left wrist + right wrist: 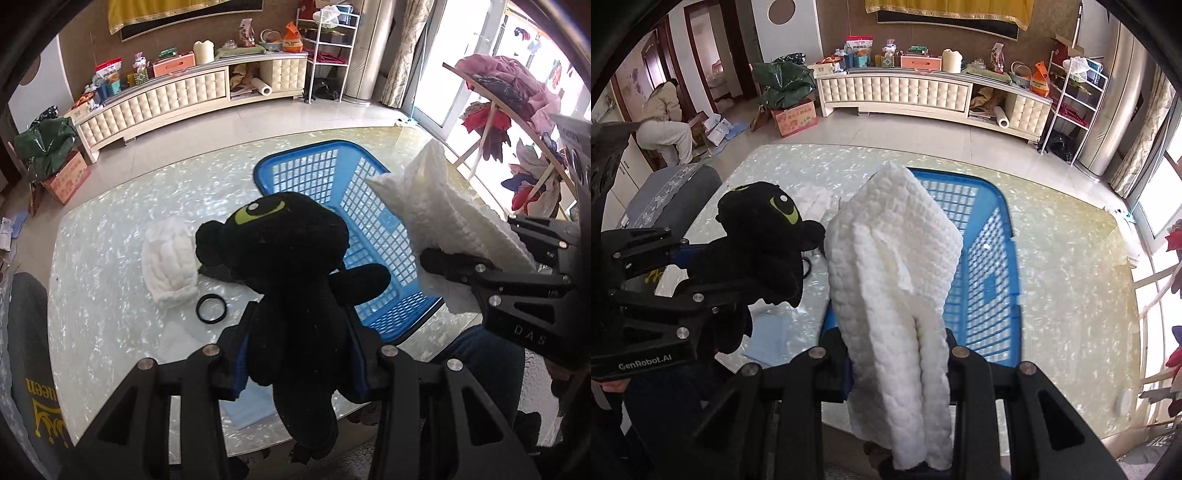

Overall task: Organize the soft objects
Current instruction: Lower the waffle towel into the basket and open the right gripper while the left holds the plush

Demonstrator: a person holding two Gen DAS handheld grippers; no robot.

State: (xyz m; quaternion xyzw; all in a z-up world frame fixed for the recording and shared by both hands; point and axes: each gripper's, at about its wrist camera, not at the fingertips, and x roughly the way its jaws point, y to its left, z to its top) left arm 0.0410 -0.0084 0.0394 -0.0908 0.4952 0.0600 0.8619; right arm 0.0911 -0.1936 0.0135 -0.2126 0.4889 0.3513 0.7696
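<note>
Black plush fills the left gripper (299, 354): its two fingers are closed on the torso of a black dragon plush toy (291, 273), squeezing it at the waist. The toy is held above the table, head tipped away from the camera, with one yellow-green eye showing, rounded ears, a stubby arm out to the right, and legs hanging below the fingers. Its pile carries pale lint specks.

The right gripper (897, 354) is clamped on a white quilted towel (894, 280), folded lengthwise. The fabric has a bubbled waffle texture; the upper part stands above the fingers with a corner peak, and the lower end droops past them. In the left wrist view the same towel (436, 206) hangs over the near right side of the basket.

A blue plastic lattice basket (303, 166) sits on the table just beyond both grippers; nothing is visible inside it. On the pearlescent white tabletop (118, 229), left of the plush, lies a second white folded towel (170, 258), with a black ring (211, 309) just beside its near edge. A pale blue cloth (251, 406) lies flat at the near table edge under the left gripper.
</note>
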